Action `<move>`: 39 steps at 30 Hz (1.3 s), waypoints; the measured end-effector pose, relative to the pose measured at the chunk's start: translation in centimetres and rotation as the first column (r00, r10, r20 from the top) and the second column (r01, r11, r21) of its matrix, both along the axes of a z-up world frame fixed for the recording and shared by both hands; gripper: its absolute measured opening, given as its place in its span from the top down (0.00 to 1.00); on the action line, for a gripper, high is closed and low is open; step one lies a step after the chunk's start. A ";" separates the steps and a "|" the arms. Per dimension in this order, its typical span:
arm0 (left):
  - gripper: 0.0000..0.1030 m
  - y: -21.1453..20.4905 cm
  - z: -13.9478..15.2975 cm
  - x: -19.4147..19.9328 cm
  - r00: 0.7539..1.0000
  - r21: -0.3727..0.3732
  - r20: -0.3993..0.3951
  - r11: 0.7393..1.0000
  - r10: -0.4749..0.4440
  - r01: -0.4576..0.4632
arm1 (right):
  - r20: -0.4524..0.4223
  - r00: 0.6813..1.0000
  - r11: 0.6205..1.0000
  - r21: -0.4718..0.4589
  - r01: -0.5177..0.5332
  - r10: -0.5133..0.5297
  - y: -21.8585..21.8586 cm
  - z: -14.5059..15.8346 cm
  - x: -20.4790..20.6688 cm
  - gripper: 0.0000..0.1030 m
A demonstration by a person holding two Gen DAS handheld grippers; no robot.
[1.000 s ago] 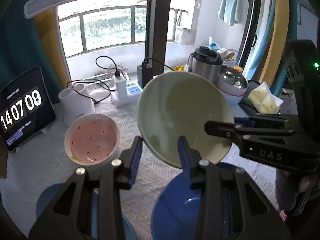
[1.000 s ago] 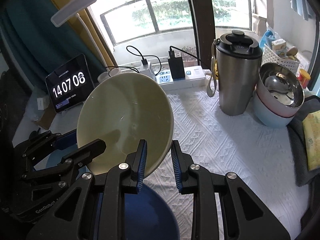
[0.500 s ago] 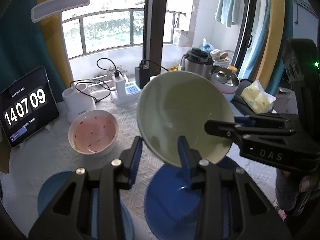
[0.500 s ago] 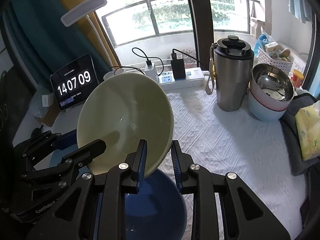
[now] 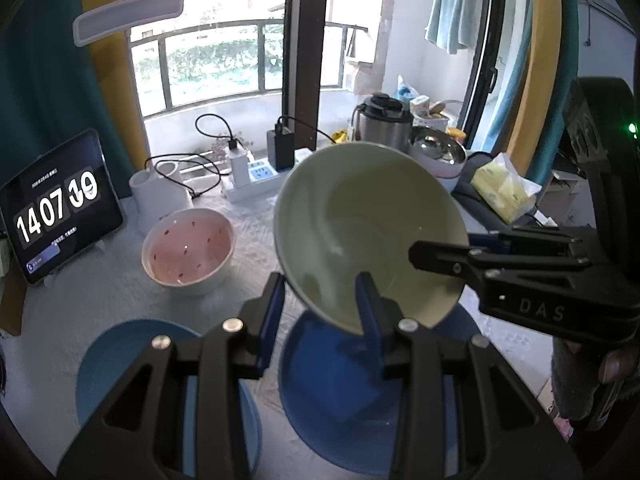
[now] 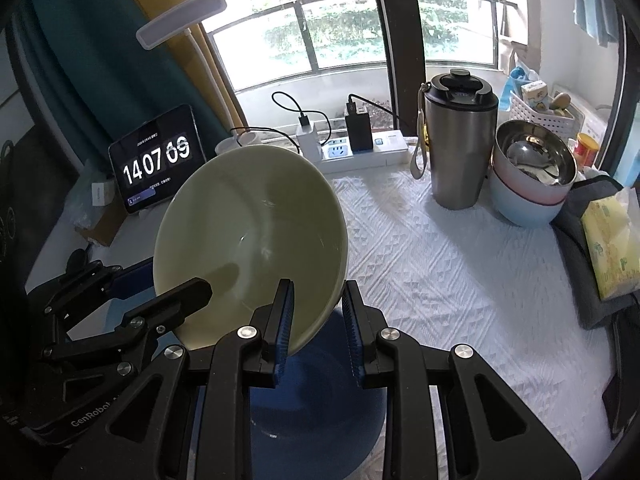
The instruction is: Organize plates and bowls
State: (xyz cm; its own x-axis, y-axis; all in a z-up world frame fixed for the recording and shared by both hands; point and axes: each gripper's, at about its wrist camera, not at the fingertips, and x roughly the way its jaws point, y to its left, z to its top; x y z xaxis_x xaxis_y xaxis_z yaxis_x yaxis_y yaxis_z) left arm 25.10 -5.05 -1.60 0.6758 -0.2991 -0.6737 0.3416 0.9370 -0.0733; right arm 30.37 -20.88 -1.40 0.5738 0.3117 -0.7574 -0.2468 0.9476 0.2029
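Observation:
A pale green bowl hangs tilted in the air, held from both sides. My left gripper is shut on its near wall, one pad inside and one outside. My right gripper is shut on the opposite rim of the same bowl. Directly below on the table sits a dark blue bowl, also in the right wrist view. A pink bowl with red specks stands further back on the left. A light blue bowl sits at the near left, partly hidden by my left gripper.
A white textured cloth covers the table. A steel flask and a stack of bowls topped by a steel one stand at the back right. A tablet clock, white cup, power strip and tissue pack line the edges.
Both grippers have drawn back and slightly up together with the green bowl still gripped. More of the table and the dark blue bowl below has come into view.

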 end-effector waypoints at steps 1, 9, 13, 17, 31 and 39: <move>0.64 0.0 0.0 -0.2 1.000 0.000 0.001 1.000 -0.001 0.001 | 0.001 1.000 1.000 0.000 0.000 0.000 0.0 -0.1 -0.4 0.74; 0.64 0.1 -0.3 -1.9 1.000 -0.011 -0.010 1.000 -0.009 0.009 | -0.002 1.000 1.000 -0.004 0.007 -0.007 0.1 -0.3 -2.7 0.74; 0.64 0.0 -0.7 -2.7 1.000 -0.016 -0.017 1.000 -0.016 0.015 | -0.003 1.000 1.000 -0.004 0.013 -0.013 -0.1 -0.6 -3.4 0.74; 0.64 -0.2 -1.0 -3.3 0.999 -0.014 -0.024 1.000 -0.023 0.023 | -0.012 1.000 1.000 -0.003 0.020 -0.020 -0.2 -0.9 -4.2 0.74; 0.64 0.0 -2.0 -4.9 0.999 -0.005 -0.049 1.000 -0.020 0.019 | -0.033 0.999 1.000 0.001 0.023 -0.023 0.0 -2.3 -6.0 0.74; 0.64 0.0 -3.2 -5.3 0.997 0.001 -0.075 1.000 -0.014 0.014 | -0.059 0.998 1.000 0.000 0.019 -0.019 0.2 -3.5 -6.5 0.74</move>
State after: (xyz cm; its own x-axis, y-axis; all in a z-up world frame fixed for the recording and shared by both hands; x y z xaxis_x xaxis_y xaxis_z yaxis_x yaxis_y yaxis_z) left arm 19.79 -5.02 -4.81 0.6192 -0.3069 -0.7228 0.3480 0.9324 -0.0977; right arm 23.88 -20.67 -4.85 0.5337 0.3014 -0.7902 -0.2159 0.9519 0.2172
